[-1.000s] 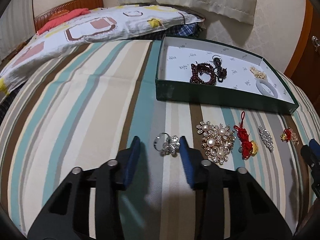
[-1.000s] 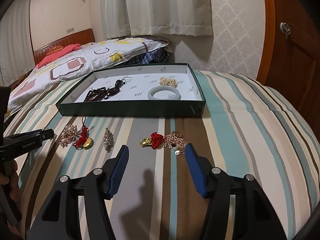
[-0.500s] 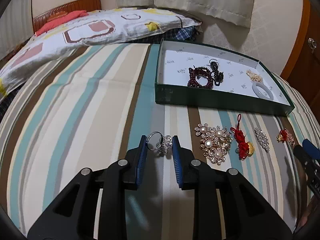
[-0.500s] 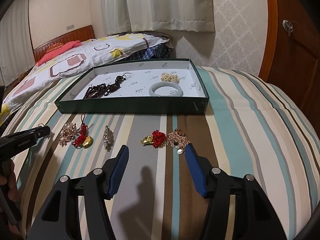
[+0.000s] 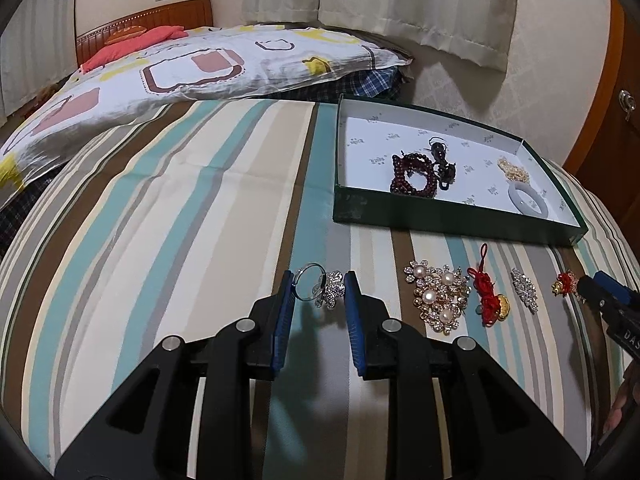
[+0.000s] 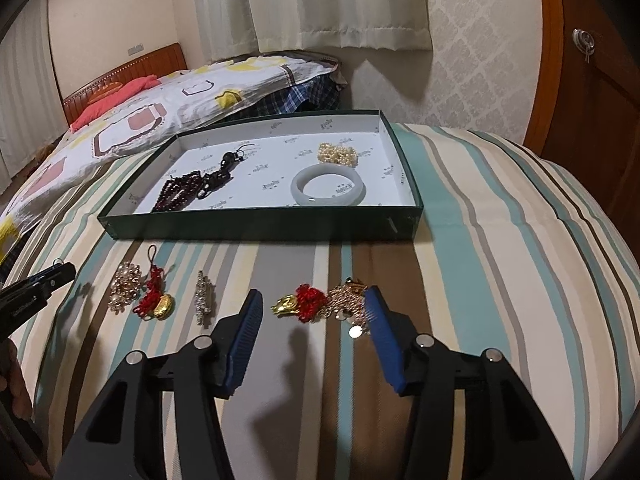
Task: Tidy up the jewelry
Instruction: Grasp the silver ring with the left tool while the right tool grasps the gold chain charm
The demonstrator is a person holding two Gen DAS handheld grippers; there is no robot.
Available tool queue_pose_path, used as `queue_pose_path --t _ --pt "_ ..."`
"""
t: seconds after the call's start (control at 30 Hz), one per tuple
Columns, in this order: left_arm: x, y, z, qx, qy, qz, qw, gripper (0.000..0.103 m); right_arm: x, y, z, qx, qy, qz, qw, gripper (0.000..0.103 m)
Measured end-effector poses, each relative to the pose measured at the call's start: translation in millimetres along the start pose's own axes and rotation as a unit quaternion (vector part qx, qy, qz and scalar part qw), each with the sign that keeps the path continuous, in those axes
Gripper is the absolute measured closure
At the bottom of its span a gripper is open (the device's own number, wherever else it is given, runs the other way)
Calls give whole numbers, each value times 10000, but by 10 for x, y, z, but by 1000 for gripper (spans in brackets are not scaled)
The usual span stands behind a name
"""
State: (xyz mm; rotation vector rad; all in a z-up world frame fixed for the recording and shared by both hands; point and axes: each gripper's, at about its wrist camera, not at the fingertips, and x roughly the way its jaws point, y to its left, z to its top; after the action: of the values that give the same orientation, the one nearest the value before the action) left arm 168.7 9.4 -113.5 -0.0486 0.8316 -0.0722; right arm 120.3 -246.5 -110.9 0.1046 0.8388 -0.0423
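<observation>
Jewelry partly boxed, five pieces left on the bed.

Left wrist view: the box point(image 5: 452, 216) at upper right holds dark beads point(image 5: 414, 174), a pearl piece point(image 5: 514, 168) and a bangle point(image 5: 528, 198); at centre the left gripper point(image 5: 318, 290) has its jaws clamped on a ring point(image 5: 320, 286), while brooch point(image 5: 438, 296), red charm point(image 5: 488, 298) and crystal clip point(image 5: 525, 289) wait to the right. Right wrist view: at lower centre the right gripper point(image 6: 316, 308) has its jaws closing around the tassel charm point(image 6: 320, 302), right pad touching, not yet gripped.
</observation>
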Motion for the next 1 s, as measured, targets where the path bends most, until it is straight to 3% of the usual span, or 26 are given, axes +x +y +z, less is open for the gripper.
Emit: queue_pose_path --t 0.2,0.47,0.7,1.0 --pt "34 30 -2 -38 38 -14 10000 79 105 -182 54 134 260 -211 9993 58" --pt "73 0 -16 8 69 -3 10000 79 269 -193 20 59 522 -186 9984 59" --pt "81 -9 -25 16 80 -5 10000 79 250 -172 -7 35 472 78 9988 89" --pt "49 -41 -36 50 40 -38 10000 79 170 -193 -37 187 368 188 9990 92"
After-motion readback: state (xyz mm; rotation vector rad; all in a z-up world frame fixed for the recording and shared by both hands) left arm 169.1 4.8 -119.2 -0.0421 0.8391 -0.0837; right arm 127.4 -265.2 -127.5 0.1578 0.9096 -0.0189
